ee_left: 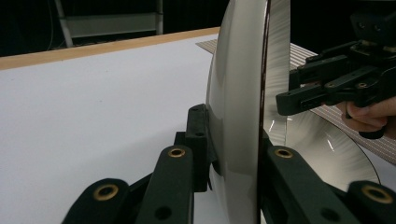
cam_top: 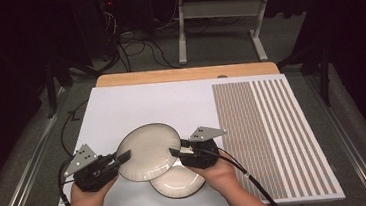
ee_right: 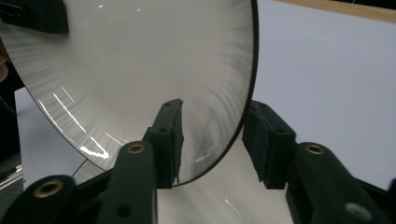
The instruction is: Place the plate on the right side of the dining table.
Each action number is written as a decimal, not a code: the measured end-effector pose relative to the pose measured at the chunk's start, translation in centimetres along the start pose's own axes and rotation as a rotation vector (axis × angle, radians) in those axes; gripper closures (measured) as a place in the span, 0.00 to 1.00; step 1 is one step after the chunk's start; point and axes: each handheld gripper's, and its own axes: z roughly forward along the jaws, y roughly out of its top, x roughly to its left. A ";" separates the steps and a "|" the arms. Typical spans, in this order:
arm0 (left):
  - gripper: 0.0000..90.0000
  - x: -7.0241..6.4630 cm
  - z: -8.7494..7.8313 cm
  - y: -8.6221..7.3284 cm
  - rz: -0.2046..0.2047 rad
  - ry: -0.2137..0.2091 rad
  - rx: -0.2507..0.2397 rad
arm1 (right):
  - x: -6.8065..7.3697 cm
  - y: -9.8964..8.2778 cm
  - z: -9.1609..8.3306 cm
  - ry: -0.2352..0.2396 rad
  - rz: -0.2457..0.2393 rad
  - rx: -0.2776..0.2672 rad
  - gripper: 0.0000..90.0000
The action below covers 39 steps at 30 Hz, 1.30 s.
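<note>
A pale plate with a dark rim [cam_top: 147, 149] is held up at a tilt between my two grippers. My left gripper [cam_top: 124, 157] is shut on its left rim; in the left gripper view the plate [ee_left: 238, 93] stands edge-on between the jaws of that gripper [ee_left: 232, 133]. My right gripper [cam_top: 174, 153] is shut on the opposite rim, with one pad on the glossy face [ee_right: 140, 70] and the other behind the edge [ee_right: 212, 123]. A second plate [cam_top: 178, 184] lies flat on the board, partly under the first one [ee_left: 327, 149].
A white board [cam_top: 136, 102] covers the wooden table [cam_top: 183, 74]. A mat of fine brown stripes [cam_top: 273, 125] fills its right third. Beyond the table lie floor cables [cam_top: 136, 49] and a metal stand [cam_top: 218, 9]. The board's far half is bare.
</note>
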 end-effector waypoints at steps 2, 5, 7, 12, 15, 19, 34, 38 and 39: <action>0.87 0.0 0.1 -0.1 -0.003 -0.006 0.002 | -0.1 -0.1 0.3 0.012 0.010 0.008 0.75; 0.87 0.0 0.1 -0.1 -0.007 -0.009 0.002 | -0.2 -0.1 0.4 0.008 0.022 0.019 0.82; 0.87 0.1 0.1 -0.1 -0.013 -0.011 0.004 | -0.4 -0.1 0.3 0.014 0.034 0.018 0.87; 0.89 0.0 -0.1 0.0 -0.031 -0.017 -0.003 | -0.8 0.2 -0.1 0.040 0.088 -0.002 0.92; 0.89 -0.1 -0.2 0.0 -0.020 -0.020 -0.007 | -0.6 0.4 -0.7 0.035 0.071 -0.005 0.94; 0.89 -0.4 -0.1 0.3 -0.026 -0.025 -0.024 | -0.5 0.5 -1.4 0.031 0.070 -0.014 0.94; 0.89 -2.8 1.3 2.8 -0.002 -0.068 -0.060 | -1.3 1.6 -6.1 0.006 0.043 -0.084 0.96; 0.89 -3.7 2.6 3.5 0.008 -0.083 -0.031 | -2.1 1.3 -7.5 -0.017 0.048 -0.095 0.96; 0.89 -3.8 2.7 3.6 0.010 -0.085 -0.029 | -2.4 1.2 -8.1 -0.024 0.049 -0.097 0.96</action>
